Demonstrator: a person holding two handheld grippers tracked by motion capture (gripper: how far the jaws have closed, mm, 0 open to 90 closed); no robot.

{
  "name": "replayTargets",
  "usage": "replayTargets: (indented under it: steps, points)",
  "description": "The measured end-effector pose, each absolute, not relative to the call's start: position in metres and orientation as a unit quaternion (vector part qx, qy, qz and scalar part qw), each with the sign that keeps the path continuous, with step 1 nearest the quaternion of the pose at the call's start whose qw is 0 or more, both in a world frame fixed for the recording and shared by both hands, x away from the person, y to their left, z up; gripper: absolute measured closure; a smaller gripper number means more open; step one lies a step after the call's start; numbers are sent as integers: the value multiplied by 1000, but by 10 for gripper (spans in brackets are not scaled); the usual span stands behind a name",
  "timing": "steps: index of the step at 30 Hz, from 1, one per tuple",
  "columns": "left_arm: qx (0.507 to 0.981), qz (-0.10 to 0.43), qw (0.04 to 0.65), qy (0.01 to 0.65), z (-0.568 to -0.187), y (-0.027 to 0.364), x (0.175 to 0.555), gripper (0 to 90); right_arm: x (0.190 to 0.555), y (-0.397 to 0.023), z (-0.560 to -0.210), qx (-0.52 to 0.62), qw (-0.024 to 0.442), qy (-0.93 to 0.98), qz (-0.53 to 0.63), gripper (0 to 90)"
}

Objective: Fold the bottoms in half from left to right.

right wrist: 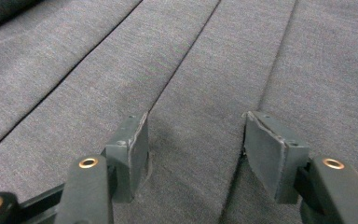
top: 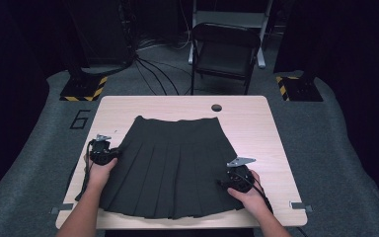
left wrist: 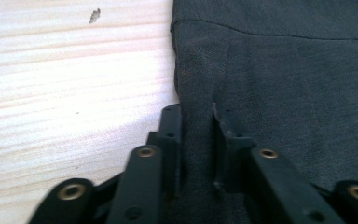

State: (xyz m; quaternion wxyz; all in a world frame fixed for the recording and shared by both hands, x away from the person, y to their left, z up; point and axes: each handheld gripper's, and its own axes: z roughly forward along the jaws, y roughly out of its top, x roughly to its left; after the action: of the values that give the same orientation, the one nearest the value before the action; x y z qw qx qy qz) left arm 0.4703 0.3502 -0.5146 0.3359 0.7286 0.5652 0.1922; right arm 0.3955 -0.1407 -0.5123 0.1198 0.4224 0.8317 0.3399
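Black jaws of the left claw (left wrist: 198, 140) pinch the skirt's (top: 170, 163) left edge beside bare counter (left wrist: 65, 93). Right claw (right wrist: 196, 149) rests spread on the pleats near the hem. From above, the skirt lies flat mid-counter, waistband far, a chair (top: 225, 49) beyond.

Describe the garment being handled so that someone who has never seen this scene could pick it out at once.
On the light wooden table lies a dark grey pleated skirt, spread flat with its narrow waistband towards the folding chair. It is the one cloth item there, flaring into sharp pleats towards the person, with a gripper at each side edge.
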Motion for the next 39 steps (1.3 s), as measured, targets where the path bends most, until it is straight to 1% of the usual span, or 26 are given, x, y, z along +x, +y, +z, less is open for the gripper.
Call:
replayTargets:
  steps: [2, 5, 15, 30, 34, 39]
  points:
    - [728, 196, 340, 562, -513, 349, 469, 794, 396, -141, -512, 422, 120, 832, 339, 402]
    - [728, 194, 344, 559, -509, 348, 467, 816, 396, -140, -513, 428, 122, 827, 343, 404]
    - [732, 202, 360, 542, -488, 334, 463, 826, 396, -141, -512, 421, 125, 832, 340, 405]
    - [749, 196, 378, 508, -460, 307, 453, 827, 396, -142, -512, 427, 123, 830, 338, 404]
    - [759, 187, 375, 498, -453, 298, 451, 827, 395, -141, -512, 429, 121, 829, 339, 404]
    - [768, 190, 371, 486, -443, 286, 450, 828, 396, -142, -512, 429, 122, 828, 339, 405]
